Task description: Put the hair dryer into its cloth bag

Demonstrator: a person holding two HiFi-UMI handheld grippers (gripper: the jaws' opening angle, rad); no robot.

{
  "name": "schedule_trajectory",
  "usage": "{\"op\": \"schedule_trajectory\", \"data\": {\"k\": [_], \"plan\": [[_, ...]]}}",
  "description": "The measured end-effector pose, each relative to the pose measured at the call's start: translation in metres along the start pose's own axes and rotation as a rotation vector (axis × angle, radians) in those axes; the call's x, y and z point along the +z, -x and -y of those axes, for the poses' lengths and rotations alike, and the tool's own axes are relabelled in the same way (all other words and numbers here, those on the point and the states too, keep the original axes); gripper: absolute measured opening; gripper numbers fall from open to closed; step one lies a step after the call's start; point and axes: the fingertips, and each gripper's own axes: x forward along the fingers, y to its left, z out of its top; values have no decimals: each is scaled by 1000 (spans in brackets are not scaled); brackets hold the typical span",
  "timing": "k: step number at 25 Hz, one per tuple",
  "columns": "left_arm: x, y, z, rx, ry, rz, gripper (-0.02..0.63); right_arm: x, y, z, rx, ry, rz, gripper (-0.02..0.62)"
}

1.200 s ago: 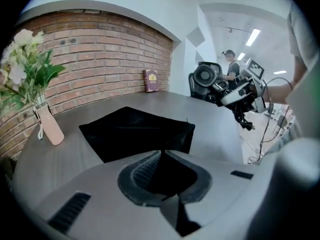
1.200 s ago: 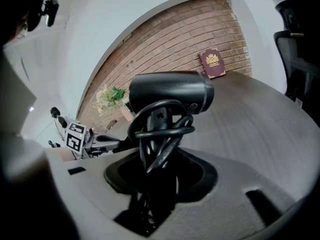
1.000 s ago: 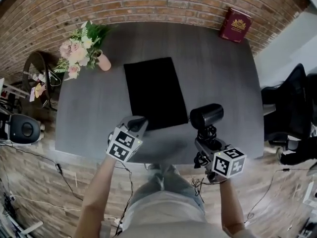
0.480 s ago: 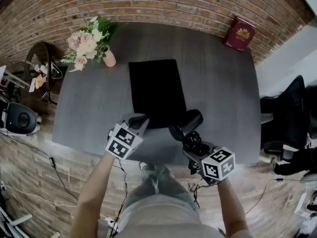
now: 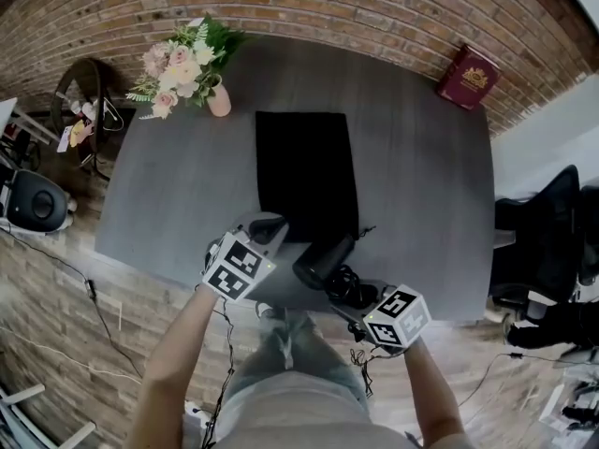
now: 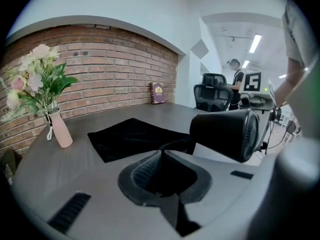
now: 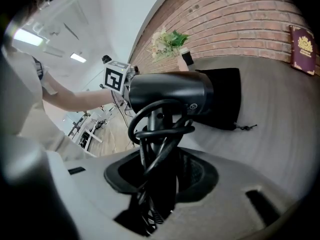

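**Desk:** What's nearest you?

**Operator:** My right gripper (image 5: 354, 296). It's clamped on the handle of the hair dryer (image 5: 323, 260), and the cord (image 5: 350, 286) is looped round that handle between the jaws. Just beside it is my left gripper (image 5: 266, 224), with its jaws pinched together on the near edge of the cloth bag (image 5: 307, 171).

**Desk:** And the dryer itself?

**Operator:** I'm holding it over the near edge of the bench (image 5: 168, 204). Its barrel lies across between my two grippers, right at the bag's near end. I can't tell whether it touches the cloth.

**Desk:** How's the bag lying?

**Operator:** It's black and mostly flat on the bench, running away from me. The drawstring (image 5: 365, 233) trails from its near right corner.

**Desk:** Anything beyond it?

**Operator:** There's a pink vase of flowers (image 5: 192, 64) at the far left corner, well apart from the bag. A red book (image 5: 471, 77) stands at the far right against the brick wall (image 5: 328, 7).
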Motion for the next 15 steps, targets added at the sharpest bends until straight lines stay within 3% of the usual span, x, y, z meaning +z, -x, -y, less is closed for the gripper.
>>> {"op": "schedule_trajectory", "data": {"k": [9, 15], "plan": [[-1, 6, 0, -55, 36, 47, 17, -10, -21, -15, 105, 52, -93, 156], [0, 9, 1, -66, 38, 61, 18, -19, -36, -11, 128, 69, -171, 156]]}}
